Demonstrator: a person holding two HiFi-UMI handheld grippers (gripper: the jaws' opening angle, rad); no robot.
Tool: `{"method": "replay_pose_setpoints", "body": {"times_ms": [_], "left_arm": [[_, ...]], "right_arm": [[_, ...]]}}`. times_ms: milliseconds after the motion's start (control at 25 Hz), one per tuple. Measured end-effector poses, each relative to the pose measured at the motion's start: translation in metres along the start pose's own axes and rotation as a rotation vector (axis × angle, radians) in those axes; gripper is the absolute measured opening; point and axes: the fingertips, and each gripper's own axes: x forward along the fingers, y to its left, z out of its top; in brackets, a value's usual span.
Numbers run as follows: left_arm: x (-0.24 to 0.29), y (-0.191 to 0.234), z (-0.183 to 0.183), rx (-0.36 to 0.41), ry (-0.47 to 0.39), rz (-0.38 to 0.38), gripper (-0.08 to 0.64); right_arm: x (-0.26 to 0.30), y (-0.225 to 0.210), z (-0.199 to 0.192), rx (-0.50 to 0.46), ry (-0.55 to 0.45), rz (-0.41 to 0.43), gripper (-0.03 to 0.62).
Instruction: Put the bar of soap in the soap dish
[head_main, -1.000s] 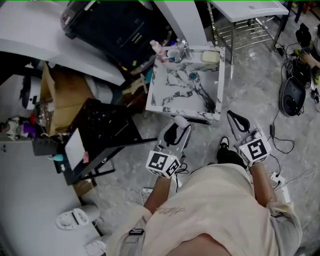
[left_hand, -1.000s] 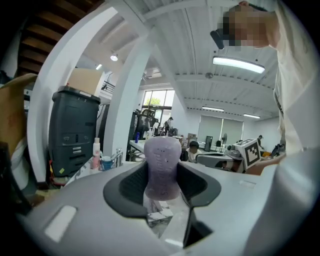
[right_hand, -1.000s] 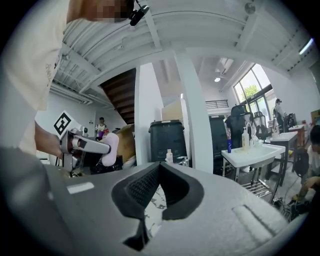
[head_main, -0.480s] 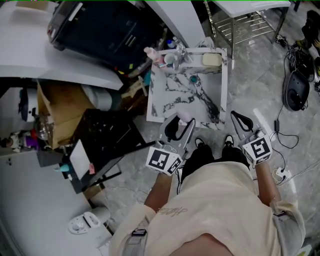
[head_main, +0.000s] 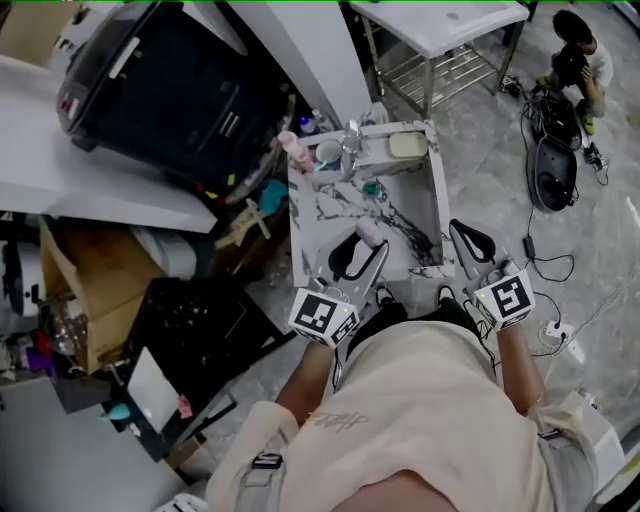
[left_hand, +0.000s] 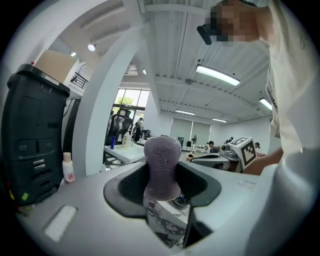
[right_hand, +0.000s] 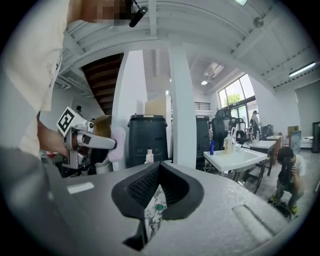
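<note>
I could read nothing for certain. The bar of soap (left_hand: 162, 167) had lettering pressed into its face, too soft to make out. The shirt (head_main: 420, 400) bore a small script print, illegible. The cubes on the left gripper (head_main: 357, 248) and right gripper (head_main: 470, 240) showed only black-and-white square markers.

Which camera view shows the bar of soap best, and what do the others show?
The left gripper view: the bar of soap stands large at the centre, clamped between the jaws of the left gripper. The head view shows the bar of soap small; the right gripper view shows only a pink edge at left.
</note>
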Motion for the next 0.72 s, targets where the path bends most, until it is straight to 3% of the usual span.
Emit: {"method": "replay_pose_setpoints", "body": {"times_ms": [240, 400, 560, 720], "left_arm": [[0.015, 0.013, -0.002, 0.006, 0.007, -0.154, 0.202], [0.032, 0.019, -0.006, 0.051, 0.023, -0.221, 0.202], [0.062, 0.023, -0.007, 0.126, 0.057, -0.242, 0.202], [0.097, 0.027, -0.009, 0.198, 0.131, -0.217, 0.202]], "right_arm": [[-0.009, 0.003, 0.0, 0.074, 0.0, -0.184, 0.0], [-0.025, 0.008, -0.007, 0.09, 0.022, -0.256, 0.0], [-0.043, 0.001, -0.012, 0.091, 0.034, -0.31, 0.0], [-0.052, -0.006, -0.018, 0.092, 0.036, -0.308, 0.0]]}}
